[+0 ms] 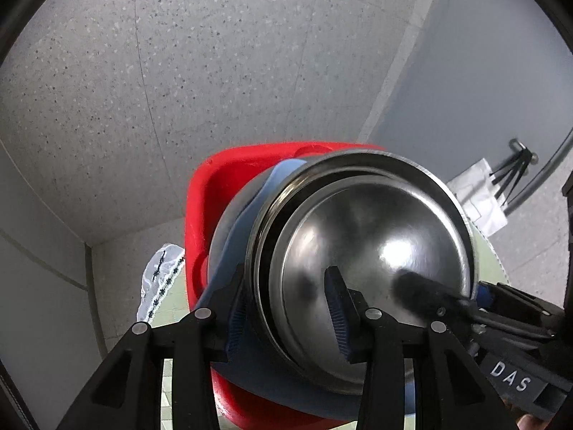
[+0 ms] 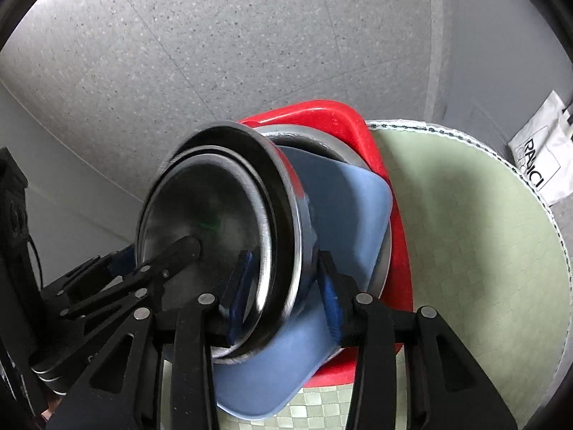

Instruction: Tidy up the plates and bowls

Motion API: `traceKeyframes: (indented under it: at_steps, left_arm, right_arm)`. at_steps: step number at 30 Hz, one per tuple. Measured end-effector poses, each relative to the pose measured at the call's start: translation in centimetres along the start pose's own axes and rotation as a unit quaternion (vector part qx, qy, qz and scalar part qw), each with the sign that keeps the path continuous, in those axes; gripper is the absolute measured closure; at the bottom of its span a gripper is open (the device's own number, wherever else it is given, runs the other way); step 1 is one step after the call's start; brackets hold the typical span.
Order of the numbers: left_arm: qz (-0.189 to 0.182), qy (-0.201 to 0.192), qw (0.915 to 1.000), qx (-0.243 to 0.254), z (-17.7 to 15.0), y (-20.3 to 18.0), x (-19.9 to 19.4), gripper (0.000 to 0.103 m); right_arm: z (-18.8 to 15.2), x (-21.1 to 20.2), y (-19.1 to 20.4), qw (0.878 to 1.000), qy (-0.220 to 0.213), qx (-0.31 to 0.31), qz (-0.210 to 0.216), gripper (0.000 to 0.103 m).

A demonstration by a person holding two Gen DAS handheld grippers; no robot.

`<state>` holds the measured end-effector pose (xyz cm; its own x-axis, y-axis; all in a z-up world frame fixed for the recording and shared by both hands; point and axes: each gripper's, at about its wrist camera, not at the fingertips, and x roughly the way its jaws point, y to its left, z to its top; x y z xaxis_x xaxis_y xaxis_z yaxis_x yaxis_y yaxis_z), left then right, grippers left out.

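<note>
Soft, even daylight falling from above, a bright glare spot shining on the steel bowl (image 1: 376,251) just beyond the fingers (image 1: 336,308), motion blur smearing the bowl rims (image 2: 286,251), fisheye bending the floor seams (image 1: 143,71), black vignette closing the corners.

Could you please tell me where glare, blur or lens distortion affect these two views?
Left wrist view: bright glare on the stacked round steel bowls; the right tool is blurred. Right wrist view: the bowls' rims smear with motion blur, and the round pale green checked mat bows under fisheye distortion.
</note>
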<state>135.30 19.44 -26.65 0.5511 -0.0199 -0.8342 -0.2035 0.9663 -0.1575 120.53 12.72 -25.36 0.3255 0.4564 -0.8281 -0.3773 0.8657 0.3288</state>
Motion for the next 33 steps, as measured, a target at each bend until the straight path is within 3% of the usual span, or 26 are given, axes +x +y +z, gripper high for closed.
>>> traceKeyframes:
  at_steps: [3, 5, 9, 12, 15, 22, 27, 33]
  left_arm:
    - [0.008, -0.013, 0.9999, 0.0, -0.1, 0.1, -0.6, 0.06]
    - [0.007, -0.019, 0.9998, -0.008, -0.6, 0.4, -1.2, 0.049]
    - [0.014, -0.047, 0.9986, -0.019, -2.4, 0.5, -3.9, 0.039]
    - [0.024, -0.073, 0.997, -0.012, -3.9, -0.2, -6.7, 0.037]
    - [0.044, -0.119, 0.9919, 0.0, -6.9, -1.6, -10.7, 0.027]
    - [0.081, -0.219, 0.9719, 0.032, -18.0, -7.3, -21.0, 0.016]
    - [0.092, -0.25, 0.963, 0.043, -27.5, -11.4, -27.2, 0.007]
    - [0.089, -0.277, 0.9552, 0.055, -40.2, -16.9, -35.6, 0.0]
  right_arm:
    - [-0.1, -0.4, 0.3, 1.0, -0.006, 0.006, -0.001, 0.055]
    - [-0.3, -1.1, 0.3, 1.0, -0.014, 0.008, 0.003, 0.052]
    - [-1.4, -3.3, 0.5, 0.999, -0.036, 0.005, 0.002, 0.036]
    - [-3.0, -5.6, 0.9, 0.998, -0.055, -0.002, -0.003, 0.036]
    - [-5.3, -8.9, 0.9, 0.996, -0.085, -0.014, -0.01, 0.034]
    - [-14.9, -19.6, 0.7, 0.982, -0.174, -0.064, -0.04, 0.026]
    - [-24.3, -27.9, -1.3, 0.97, -0.224, -0.079, -0.055, 0.019]
    - [-35.3, -37.3, -3.8, 0.963, -0.253, -0.083, -0.044, 0.011]
